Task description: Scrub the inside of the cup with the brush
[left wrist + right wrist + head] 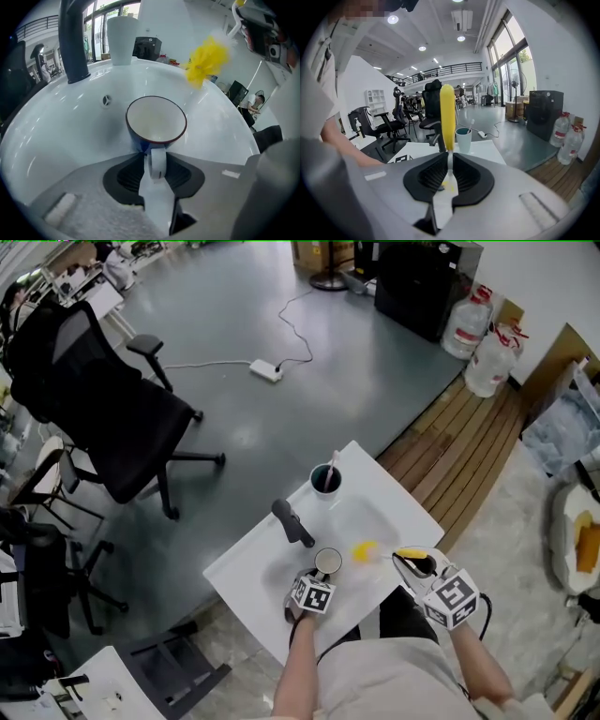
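Grey floor with a black office chair (pixel 103 418) surrounds the white bench (pixel 246 568), which carries a sink (pixel 380 512) and a dark faucet (pixel 292 521). Upright in the basin stands the cup (pixel 155 119) - white inside, dark blue outside. The left gripper (pixel 157 161) has its fingers spread around the cup's handle, with a sliver of gap on one side. The right gripper (pixel 449 168) pinches the brush (pixel 447 117) by its stem - yellow bristles hover just beside the cup's rim, not inside. A teal tumbler (pixel 325 480) sits on the sink's far corner.
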Available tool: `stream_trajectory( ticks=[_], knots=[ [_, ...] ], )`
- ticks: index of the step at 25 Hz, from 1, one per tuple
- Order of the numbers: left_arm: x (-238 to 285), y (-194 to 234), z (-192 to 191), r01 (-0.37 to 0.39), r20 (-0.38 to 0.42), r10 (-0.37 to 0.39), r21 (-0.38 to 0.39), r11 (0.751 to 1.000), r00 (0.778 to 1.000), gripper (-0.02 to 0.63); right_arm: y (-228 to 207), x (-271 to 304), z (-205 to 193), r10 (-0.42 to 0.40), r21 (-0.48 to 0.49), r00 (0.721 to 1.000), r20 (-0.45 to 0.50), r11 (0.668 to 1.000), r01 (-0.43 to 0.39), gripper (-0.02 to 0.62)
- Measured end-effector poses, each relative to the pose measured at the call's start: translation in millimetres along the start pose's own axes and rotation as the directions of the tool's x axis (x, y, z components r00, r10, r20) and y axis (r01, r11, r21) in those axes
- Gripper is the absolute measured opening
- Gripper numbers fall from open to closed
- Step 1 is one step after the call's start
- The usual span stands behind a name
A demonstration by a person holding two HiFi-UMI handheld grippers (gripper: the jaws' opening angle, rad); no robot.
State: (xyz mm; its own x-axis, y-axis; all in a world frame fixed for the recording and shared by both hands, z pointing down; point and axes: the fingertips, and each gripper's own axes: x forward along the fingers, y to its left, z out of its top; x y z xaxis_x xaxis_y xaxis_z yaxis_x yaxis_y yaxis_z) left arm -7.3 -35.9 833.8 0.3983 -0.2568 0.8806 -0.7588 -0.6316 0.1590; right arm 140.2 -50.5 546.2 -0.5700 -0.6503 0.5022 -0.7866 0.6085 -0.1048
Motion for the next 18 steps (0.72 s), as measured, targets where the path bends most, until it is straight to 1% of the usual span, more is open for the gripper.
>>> stream_trajectory(
  ticks=[3,5,8,11,15,18],
  knots=[
    [4,-1,-2,0.0,-0.011,0.0,0.005,1.0,1.0,0.115,3,3,3,0.012,-0.01,1.0,0.006,1.0,-0.012,0.037],
    [5,-1,-3,-0.003,-0.013,0.003,0.003,1.0,1.0,0.083,6,5,3,0.019,-0.014,1.0,0.003,1.0,-0.019,0.036],
    [3,-1,-2,-0.013,-0.003,0.013,0.011,1.0,1.0,0.066,9,8,1,0.029,-0.012,1.0,-0.002,1.0,-0.029,0.036],
    [1,2,-1,-0.019,0.011,0.019,0.019,1.0,1.0,0.058,10,9,6,0.04,-0.021,0.999,0.019,0.999,-0.04,0.035],
    [-3,4,-2,-0.007,0.02,0.007,0.012,1.0,1.0,0.057,13,9,16,0.059,-0.032,0.998,0.031,0.998,-0.058,0.037],
    [-12,5,-1,-0.011,0.022,0.01,0.037,0.999,1.0,0.056,18,7,24,0.091,-0.051,0.996,0.014,0.995,-0.09,0.036]
  ],
)
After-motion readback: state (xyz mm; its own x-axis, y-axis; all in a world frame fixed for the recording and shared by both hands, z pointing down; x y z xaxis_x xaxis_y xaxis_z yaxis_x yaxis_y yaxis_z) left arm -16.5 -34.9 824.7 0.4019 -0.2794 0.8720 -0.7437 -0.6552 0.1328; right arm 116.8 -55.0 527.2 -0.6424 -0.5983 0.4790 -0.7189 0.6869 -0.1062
